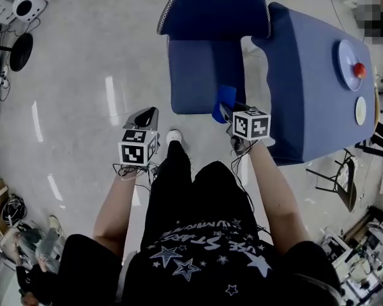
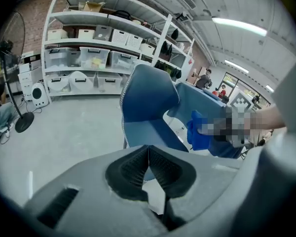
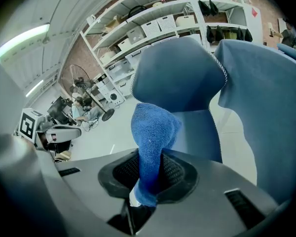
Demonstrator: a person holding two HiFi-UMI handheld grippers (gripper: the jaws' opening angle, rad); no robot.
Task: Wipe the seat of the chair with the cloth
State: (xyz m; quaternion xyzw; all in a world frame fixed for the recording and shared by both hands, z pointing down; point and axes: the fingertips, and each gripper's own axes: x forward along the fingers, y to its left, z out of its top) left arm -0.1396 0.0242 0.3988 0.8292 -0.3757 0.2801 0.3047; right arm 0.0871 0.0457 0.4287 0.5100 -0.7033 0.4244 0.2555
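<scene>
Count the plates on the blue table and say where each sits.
2. A blue plate holding a red object sits near the right edge of the table; a smaller white plate lies nearer the person. None seems hidden.

Your cloth is blue towelling, looped and fuzzy, matt all over. The fingers of your right gripper that pinch it are black, ribbed and rubbery-looking, set in a smooth, matt grey plastic shell. Your left gripper has the same ribbed black fingers. The chair is upholstered in matt blue woven fabric with pale stitching along the edge of its back. The desk wears a smooth, matt blue cover. The floor is pale and glossy, streaked with reflected light.
</scene>
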